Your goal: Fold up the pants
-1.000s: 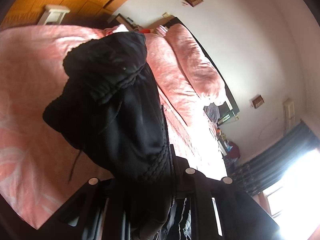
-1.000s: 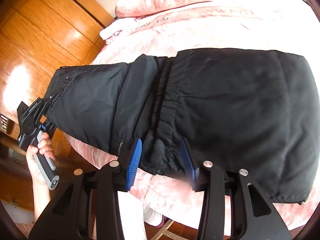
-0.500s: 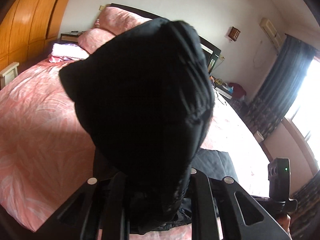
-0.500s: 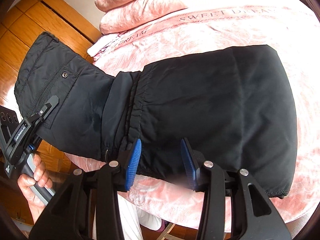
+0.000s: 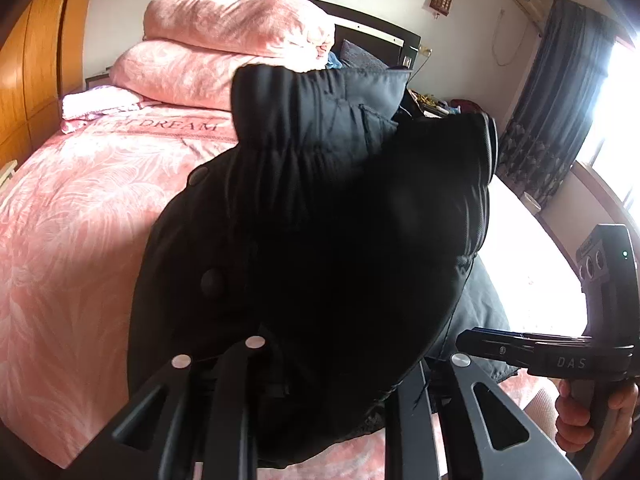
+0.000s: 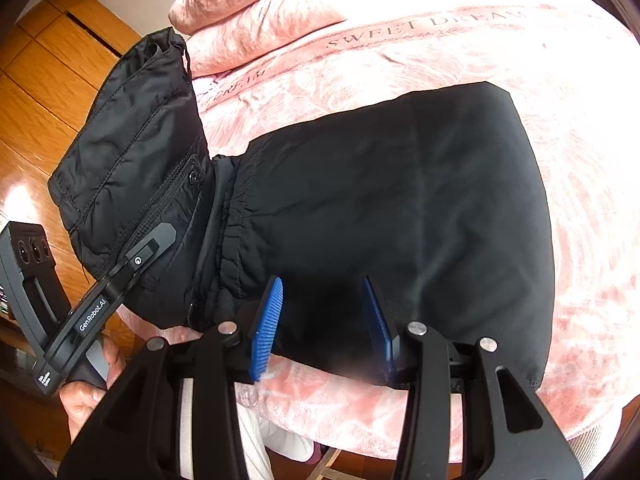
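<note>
Black padded pants (image 6: 400,208) lie partly folded on the pink bed (image 6: 460,52). My left gripper (image 6: 156,244) is shut on the waistband end of the pants (image 5: 320,240) and holds it lifted above the left edge of the bed; the cloth hides its fingertips in the left wrist view. My right gripper (image 6: 324,320) is open with blue pads (image 6: 266,328), low at the near edge of the folded part, on either side of the black cloth. It also shows at the right of the left wrist view (image 5: 520,344).
Pink pillows (image 5: 236,52) are stacked at the headboard. A wooden wardrobe (image 6: 44,92) stands left of the bed. Dark curtains and a bright window (image 5: 560,92) are on the right. The near bed edge (image 6: 360,412) is just below my right gripper.
My left gripper has swung the waistband end up and over toward the folded part on the bed. The right gripper stayed open at the near edge, shifting slightly right.
</note>
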`<state>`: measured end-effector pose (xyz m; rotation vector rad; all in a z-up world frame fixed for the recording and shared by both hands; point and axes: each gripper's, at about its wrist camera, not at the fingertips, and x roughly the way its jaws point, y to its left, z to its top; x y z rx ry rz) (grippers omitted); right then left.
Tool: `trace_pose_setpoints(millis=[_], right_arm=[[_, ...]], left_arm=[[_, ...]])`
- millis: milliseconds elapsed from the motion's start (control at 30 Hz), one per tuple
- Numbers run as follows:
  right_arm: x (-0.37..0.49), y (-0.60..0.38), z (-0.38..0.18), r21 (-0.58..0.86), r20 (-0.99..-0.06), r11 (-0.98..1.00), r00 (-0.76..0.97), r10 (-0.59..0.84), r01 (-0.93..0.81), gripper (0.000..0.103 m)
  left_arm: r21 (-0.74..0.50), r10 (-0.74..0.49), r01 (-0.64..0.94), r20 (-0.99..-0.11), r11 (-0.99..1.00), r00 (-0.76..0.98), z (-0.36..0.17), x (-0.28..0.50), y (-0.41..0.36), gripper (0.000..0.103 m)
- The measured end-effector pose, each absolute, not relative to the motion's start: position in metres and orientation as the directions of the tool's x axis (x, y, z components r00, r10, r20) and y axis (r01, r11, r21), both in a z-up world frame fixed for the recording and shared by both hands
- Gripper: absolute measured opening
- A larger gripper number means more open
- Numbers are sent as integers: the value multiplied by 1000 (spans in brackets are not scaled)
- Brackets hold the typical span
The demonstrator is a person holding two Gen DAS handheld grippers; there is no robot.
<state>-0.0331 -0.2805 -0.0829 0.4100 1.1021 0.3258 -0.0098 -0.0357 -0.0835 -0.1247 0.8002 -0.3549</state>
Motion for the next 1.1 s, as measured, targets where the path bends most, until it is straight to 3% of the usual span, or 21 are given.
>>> trace_pose_setpoints(millis=[300, 467, 700, 833, 900, 1033, 1100], right_arm=[[-33, -287, -99, 465, -808, 885, 401, 432, -16, 43], [-34, -287, -100, 462, -809, 887, 403, 428, -17, 43], [-30, -285, -103, 455, -814, 890, 401, 420, -8, 44], [-29, -284, -101, 448, -822, 894, 392, 414, -5, 43], [-30, -285, -97, 439, -825, 898, 395, 405, -5, 45], [-34, -292, -87, 444, -813, 896, 420, 403, 1, 54], [-38, -294, -80, 463, -799, 887, 436, 415, 3, 54]], left_arm=[[-234, -390, 333, -735, 913, 554, -98, -22, -52, 29], [-259, -410, 331, -723, 907, 556, -89, -32, -46, 32], [-278, -438, 364, -749, 889, 497, -106, -9, -66, 51], [-196, -387, 399, -785, 896, 484, -114, -5, -86, 56], [-225, -421, 415, -772, 882, 476, -103, -10, -87, 61], [-330, -512, 408, -691, 851, 510, -70, -23, -66, 85], [-331, -505, 390, -671, 859, 543, -58, -26, -52, 87]])
